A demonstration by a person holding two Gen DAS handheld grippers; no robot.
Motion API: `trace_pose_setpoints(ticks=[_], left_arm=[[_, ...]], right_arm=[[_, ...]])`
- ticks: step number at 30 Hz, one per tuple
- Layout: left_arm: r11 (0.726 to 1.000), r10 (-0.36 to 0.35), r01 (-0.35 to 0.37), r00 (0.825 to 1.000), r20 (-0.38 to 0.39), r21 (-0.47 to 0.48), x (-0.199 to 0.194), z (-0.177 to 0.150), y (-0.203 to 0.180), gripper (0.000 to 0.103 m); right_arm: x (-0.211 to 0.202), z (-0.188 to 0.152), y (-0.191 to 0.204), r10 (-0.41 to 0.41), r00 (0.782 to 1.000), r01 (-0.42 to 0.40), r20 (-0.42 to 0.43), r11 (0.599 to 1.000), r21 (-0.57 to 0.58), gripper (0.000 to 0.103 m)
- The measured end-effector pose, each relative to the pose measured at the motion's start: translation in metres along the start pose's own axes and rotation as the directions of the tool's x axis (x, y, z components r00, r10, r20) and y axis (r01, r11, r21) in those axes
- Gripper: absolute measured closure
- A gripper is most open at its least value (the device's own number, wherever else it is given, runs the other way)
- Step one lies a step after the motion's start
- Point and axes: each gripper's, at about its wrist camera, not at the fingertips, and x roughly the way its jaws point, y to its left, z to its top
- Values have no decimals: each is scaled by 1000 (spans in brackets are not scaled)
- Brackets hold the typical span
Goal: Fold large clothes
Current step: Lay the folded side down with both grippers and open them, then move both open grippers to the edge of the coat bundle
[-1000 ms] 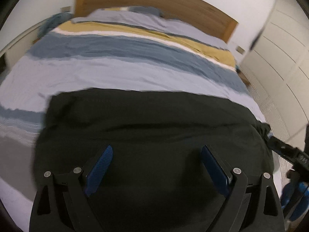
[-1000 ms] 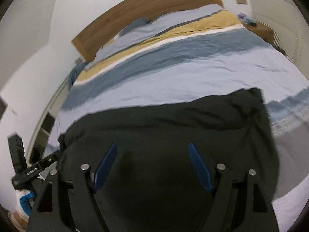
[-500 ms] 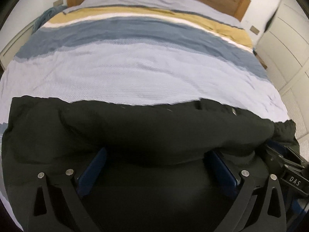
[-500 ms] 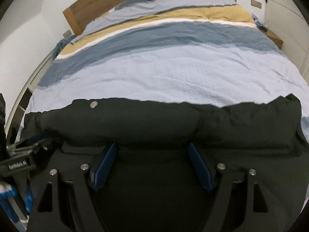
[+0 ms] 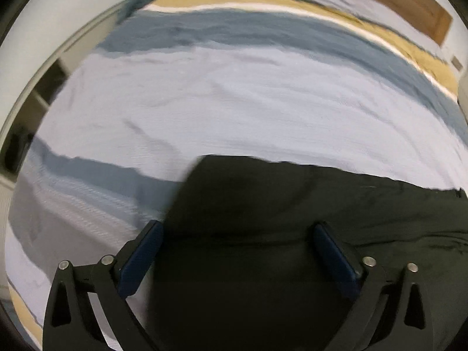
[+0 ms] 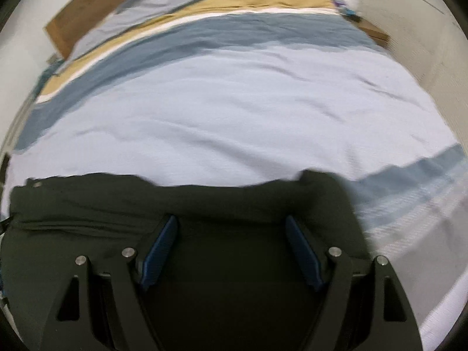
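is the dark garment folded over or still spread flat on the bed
Folded over: the dark garment shows a doubled layer with a rounded far edge, lying as a narrow band across the striped duvet.

A: Both views motion-blurred. Dark garment (image 5: 307, 204) runs off the bottom and right edges in left wrist view; near hem unseen.

B: Same on right wrist. Headboard (image 6: 79, 26) cropped; nightstand clutter (image 6: 346, 8) probably too small to identify.

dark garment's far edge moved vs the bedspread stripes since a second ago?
Yes. The dark garment now ends nearer the camera on the pale band of the bedspread, exposing more of it; it is doubled over.
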Motion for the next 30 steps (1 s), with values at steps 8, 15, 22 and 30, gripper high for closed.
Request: trace_pose_setpoints(ticks=[8,15,22,30], left_arm=[[986,-169,165,978,125,36,-72,-46,-9,4],[986,-165,165,986,19,-4,-32,-66,-16,4],[995,-95,94,988,125,9,-80,-87,-6,4],[994,-112,105,968,223,42,-148,-130,-21,4]], right_arm=[[-77,-15,0,41,993,-36,114,998,-46,27],[-70,-57,43,163,986,-159,39,983,-93,27],[-63,-64,4,-13,1000,14,26,999,-33,27],[-125,-86,16,-24,995,34,100,995,-94,27]])
